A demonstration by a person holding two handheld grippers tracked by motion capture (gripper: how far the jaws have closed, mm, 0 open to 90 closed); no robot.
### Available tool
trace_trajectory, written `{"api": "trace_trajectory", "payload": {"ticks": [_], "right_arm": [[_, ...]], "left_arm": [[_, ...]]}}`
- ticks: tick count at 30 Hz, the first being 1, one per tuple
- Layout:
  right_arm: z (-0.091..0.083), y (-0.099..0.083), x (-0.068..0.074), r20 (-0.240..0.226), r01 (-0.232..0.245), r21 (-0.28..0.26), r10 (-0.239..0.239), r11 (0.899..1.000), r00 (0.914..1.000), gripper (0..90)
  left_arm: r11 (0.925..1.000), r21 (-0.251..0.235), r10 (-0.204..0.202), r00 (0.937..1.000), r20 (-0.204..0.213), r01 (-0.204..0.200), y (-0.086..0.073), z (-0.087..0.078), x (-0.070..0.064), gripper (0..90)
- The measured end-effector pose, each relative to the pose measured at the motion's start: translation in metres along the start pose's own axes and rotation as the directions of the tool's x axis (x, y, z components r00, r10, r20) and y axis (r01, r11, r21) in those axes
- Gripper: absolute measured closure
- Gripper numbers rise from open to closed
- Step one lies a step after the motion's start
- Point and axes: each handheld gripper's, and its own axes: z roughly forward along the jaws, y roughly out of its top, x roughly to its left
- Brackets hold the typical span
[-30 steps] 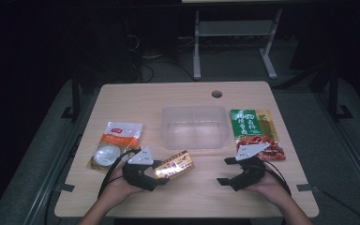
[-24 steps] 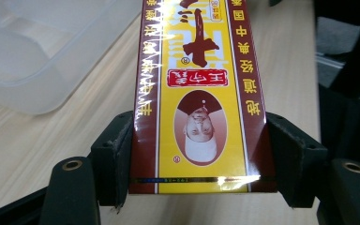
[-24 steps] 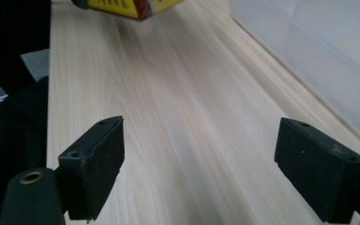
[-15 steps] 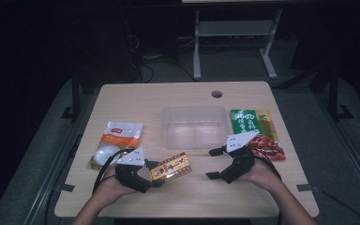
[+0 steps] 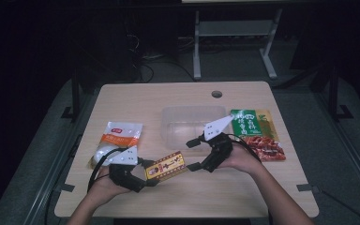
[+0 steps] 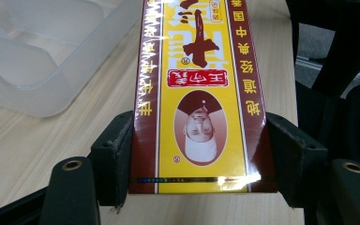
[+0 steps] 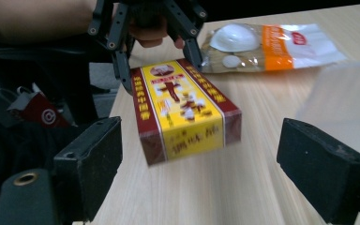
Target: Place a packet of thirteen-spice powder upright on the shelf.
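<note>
Nearer now, right gripper (image 5: 193,154) gapes before the box (image 5: 165,166); left gripper (image 6: 197,150) fingers clamp it.

Black two-jaw left gripper (image 5: 143,180), right gripper (image 5: 192,154), white three-cornered plates, black cables, brass screw eyelets

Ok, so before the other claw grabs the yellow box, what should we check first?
1. Left claw squeezes the yellow and maroon cardboard box on both sides: ok.
2. Right claw is open wide enough for the box: ok.
3. Box end lies between the right claw's pads: not ok, it is farther off.
4. Box lifted off the light wooden table: ok.
5. Clear plastic container has room for it: ok.
6. Grip tight enough: cannot tell.
</note>
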Motion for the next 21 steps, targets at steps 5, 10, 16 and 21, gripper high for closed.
{"api": "trace_trajectory", "payload": {"ticks": [5,10,16,21], "right_arm": [[0.011,0.003,0.001,-0.034,0.033,0.028,-0.032,0.999,0.9989,14.3],[0.014,-0.002,0.005,-0.042,0.031,0.041,-0.029,0.999,0.9987,15.0],[0.017,-0.002,0.007,-0.052,0.053,0.038,-0.051,0.998,0.9973,18.6],[0.022,-0.002,0.008,-0.072,0.060,0.044,-0.057,0.997,0.9958,21.7]], "left_arm": [[1.0000,0.002,0.009,0.9999,0.006,-0.009,0.000,0.001,0.000,31.9],[0.9999,-0.005,0.016,0.9997,0.020,-0.016,0.001,0.003,-0.002,31.9],[0.9993,-0.014,0.034,0.9990,0.029,-0.034,0.002,0.004,-0.004,31.9],[0.9990,-0.022,0.039,0.9986,0.037,-0.039,0.002,0.004,-0.004,31.9]]}}
